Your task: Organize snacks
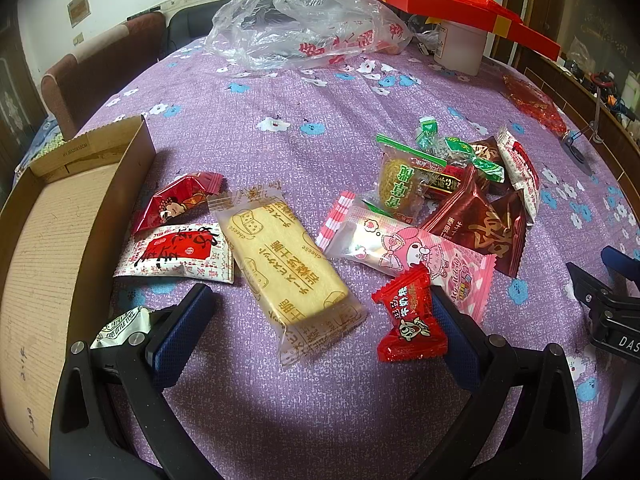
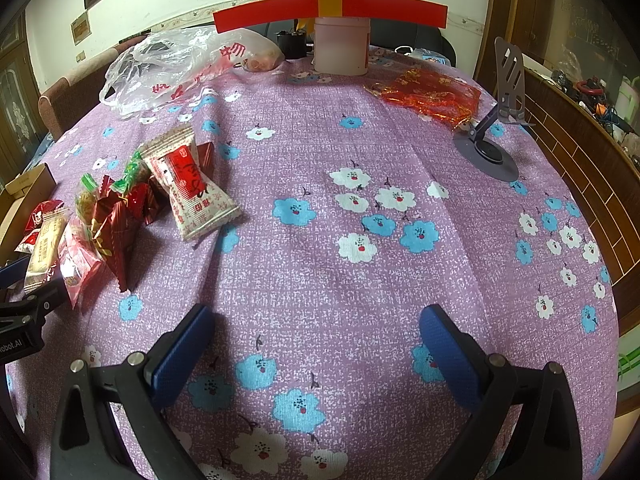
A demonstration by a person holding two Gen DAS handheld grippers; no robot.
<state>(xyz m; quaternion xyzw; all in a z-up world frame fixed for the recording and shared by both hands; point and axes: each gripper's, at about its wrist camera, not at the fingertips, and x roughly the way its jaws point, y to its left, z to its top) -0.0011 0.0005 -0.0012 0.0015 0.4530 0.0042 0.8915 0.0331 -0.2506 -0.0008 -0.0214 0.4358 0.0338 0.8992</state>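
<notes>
In the left wrist view several wrapped snacks lie on the purple flowered tablecloth (image 1: pixel 320 400). A yellow cheese biscuit pack (image 1: pixel 288 268) lies between my open left gripper's (image 1: pixel 318 296) fingers. A small red candy (image 1: pixel 412 320) touches the right finger (image 1: pixel 452 332). A pink cartoon packet (image 1: pixel 408 256), brown packets (image 1: pixel 476 228) and a green cake (image 1: pixel 400 184) lie beyond. A cardboard box (image 1: pixel 52 240) stands at the left. My right gripper (image 2: pixel 320 320) is open and empty over bare cloth; the snack pile (image 2: pixel 120 208) lies to its left.
A clear plastic bag (image 1: pixel 304 28) and a white tub (image 2: pixel 340 46) under a red gift box (image 2: pixel 332 10) stand at the far edge. A red mesh bag (image 2: pixel 432 92) and a grey phone stand (image 2: pixel 504 120) sit at the right. A chair (image 1: pixel 80 80) stands beyond the table.
</notes>
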